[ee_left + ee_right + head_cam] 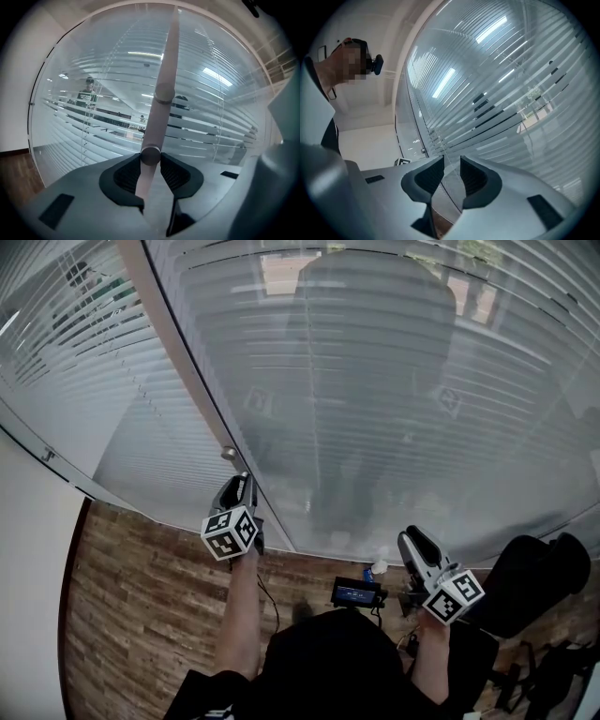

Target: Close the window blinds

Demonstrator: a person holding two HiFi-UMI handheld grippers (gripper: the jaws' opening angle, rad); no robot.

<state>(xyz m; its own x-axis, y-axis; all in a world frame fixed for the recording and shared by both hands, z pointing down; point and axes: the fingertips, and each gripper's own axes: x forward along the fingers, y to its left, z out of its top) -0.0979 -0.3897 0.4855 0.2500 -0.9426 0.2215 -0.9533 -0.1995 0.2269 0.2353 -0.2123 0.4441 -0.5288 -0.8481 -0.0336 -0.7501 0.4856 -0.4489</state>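
Left gripper view shows the left claw (pixel 150 158) clamped on the knob (pixel 150 154) on the frame post (pixel 165 56) beside the blinds (pixel 93 123), probably to twist them shut, while the right claw (pixel 451 162) hangs apart, empty.

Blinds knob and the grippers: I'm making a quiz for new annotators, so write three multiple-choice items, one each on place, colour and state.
1. Where is the knob? A on a desk; B between the fingers of the left gripper; C hanging from a cord.
2. What colour is the floor? A brown; B blue; C white.
3. How are the fingers of the right gripper? A shut on a cord; B shut on the knob; C apart, empty.
Answers: 1 B, the left gripper view shows both fingers against its sides. 2 A, the head view shows brown planks. 3 C, only the blinds show through the gap.
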